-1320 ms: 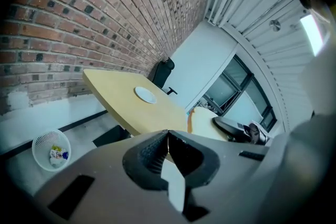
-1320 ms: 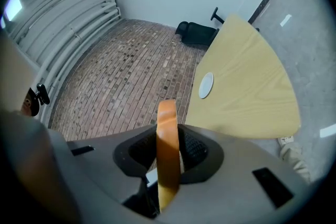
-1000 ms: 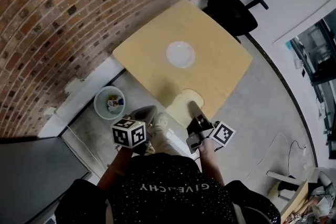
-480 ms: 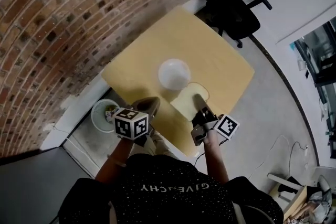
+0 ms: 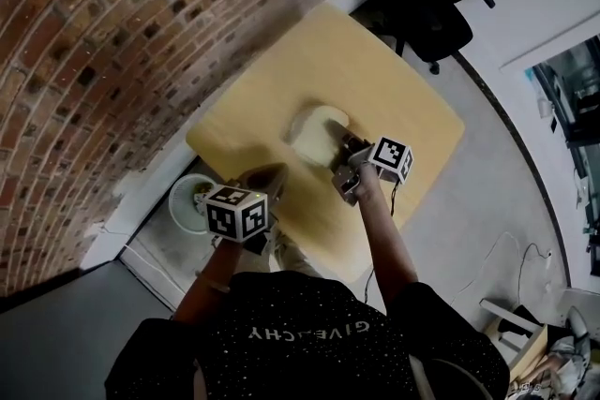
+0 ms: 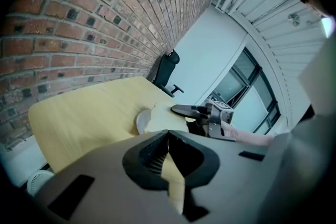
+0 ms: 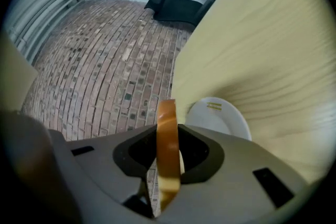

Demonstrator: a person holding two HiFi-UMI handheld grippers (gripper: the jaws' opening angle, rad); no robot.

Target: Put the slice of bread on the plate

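A pale bread slice [image 5: 314, 138] hangs over the white plate [image 5: 304, 117] on the yellow table [image 5: 394, 89] and hides most of it. My right gripper [image 5: 345, 143] is shut on the slice's near edge. In the right gripper view the slice [image 7: 168, 149] stands edge-on, brown crust up, between the jaws of the right gripper [image 7: 168, 136], with the plate [image 7: 219, 116] just beyond. My left gripper [image 5: 270, 175] hovers at the table's near edge, shut and holding nothing. The left gripper view shows the left gripper [image 6: 168, 136], the slice [image 6: 161, 117], the plate [image 6: 140, 122] and the right gripper [image 6: 181, 109].
A brick wall [image 5: 112, 33] runs along the table's left side. A black office chair [image 5: 422, 9] stands beyond the far corner. A white bin [image 5: 187, 201] with scraps sits on the floor by the wall. The person's arms and dark shirt fill the bottom of the head view.
My right gripper has carried the bread slice from the table's near edge up to over the plate. My left gripper has moved forward to the table's edge, still shut.
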